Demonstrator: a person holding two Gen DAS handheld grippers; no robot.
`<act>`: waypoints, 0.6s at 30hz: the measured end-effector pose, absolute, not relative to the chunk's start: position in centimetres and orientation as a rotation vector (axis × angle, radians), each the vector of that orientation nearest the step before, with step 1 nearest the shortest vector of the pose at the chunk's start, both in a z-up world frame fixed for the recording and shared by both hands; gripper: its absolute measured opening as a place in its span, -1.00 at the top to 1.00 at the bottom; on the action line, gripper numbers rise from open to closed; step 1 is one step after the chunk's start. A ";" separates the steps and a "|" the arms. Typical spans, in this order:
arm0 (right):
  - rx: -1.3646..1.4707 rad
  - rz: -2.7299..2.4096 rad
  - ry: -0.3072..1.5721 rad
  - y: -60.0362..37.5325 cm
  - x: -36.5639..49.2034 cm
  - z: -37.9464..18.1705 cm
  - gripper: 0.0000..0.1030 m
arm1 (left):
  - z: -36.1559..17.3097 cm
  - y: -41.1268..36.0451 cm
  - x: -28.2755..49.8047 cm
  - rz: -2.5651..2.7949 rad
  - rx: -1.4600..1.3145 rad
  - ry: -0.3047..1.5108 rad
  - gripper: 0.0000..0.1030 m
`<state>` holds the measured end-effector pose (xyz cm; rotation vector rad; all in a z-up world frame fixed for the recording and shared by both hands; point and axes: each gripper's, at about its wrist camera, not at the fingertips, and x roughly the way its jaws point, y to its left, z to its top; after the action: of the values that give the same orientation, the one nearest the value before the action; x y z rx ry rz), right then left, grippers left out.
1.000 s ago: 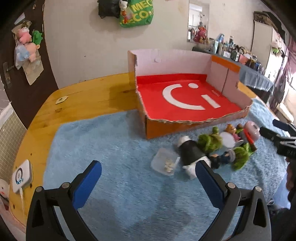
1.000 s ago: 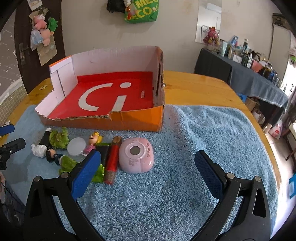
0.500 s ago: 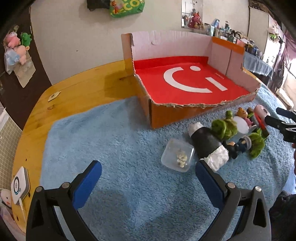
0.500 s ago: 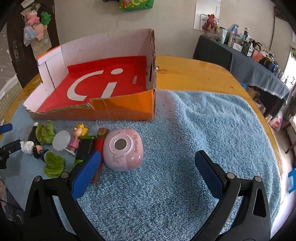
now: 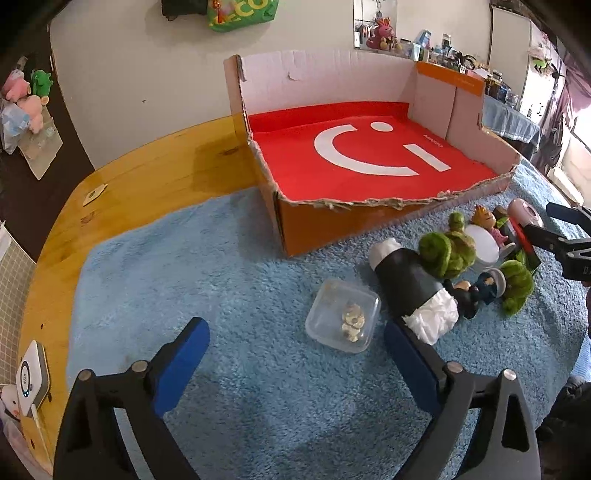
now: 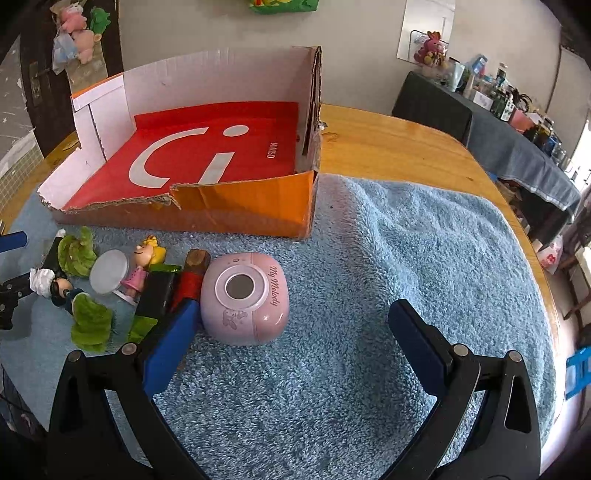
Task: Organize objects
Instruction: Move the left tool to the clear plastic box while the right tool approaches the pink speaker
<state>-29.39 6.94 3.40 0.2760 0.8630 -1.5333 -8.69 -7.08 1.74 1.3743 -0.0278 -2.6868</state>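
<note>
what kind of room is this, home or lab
Most likely a lived-in home: a wooden table under a blue towel, plush toys hanging on the door, and a cluttered side table of household items.

The left gripper (image 5: 295, 354) hangs low with its blue-padded fingers (image 5: 183, 360) spread wide. The right gripper (image 6: 291, 343) is likewise wide apart, gripping nothing.

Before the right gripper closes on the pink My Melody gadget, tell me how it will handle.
The pink gadget looks like hard, glossy plastic, so probably rigid and slippery. Its rounded sides could squirt from the open right gripper. Likely light.
</note>
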 end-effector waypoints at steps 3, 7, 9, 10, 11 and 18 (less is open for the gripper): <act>0.252 -1.526 0.864 7.0 -29.2 3.4 -0.97 | 1.7 -7.2 -8.7 -2.697 1.375 0.002 -0.75; 0.229 -1.512 0.865 7.0 -29.0 3.4 -0.88 | 1.7 -7.1 -8.8 -2.675 1.355 0.028 -0.70; 0.218 -1.511 0.868 7.0 -28.9 3.4 -0.88 | 1.6 -7.1 -8.8 -2.681 1.353 0.032 -0.66; 0.215 -1.507 0.866 7.0 -28.9 3.3 -0.82 | 1.7 -7.1 -8.8 -2.683 1.352 0.036 -0.65; 0.214 -1.500 0.865 7.0 -28.9 3.4 -0.77 | 1.6 -7.1 -8.8 -2.682 1.351 0.038 -0.65; 0.200 -1.456 0.875 7.0 -28.3 3.0 -0.30 | 1.7 -7.0 -8.8 -2.694 1.336 0.060 -0.51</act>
<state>-28.26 6.97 3.03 0.2002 0.8752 -1.4562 -8.77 -7.02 1.69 1.3360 0.0598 -2.6942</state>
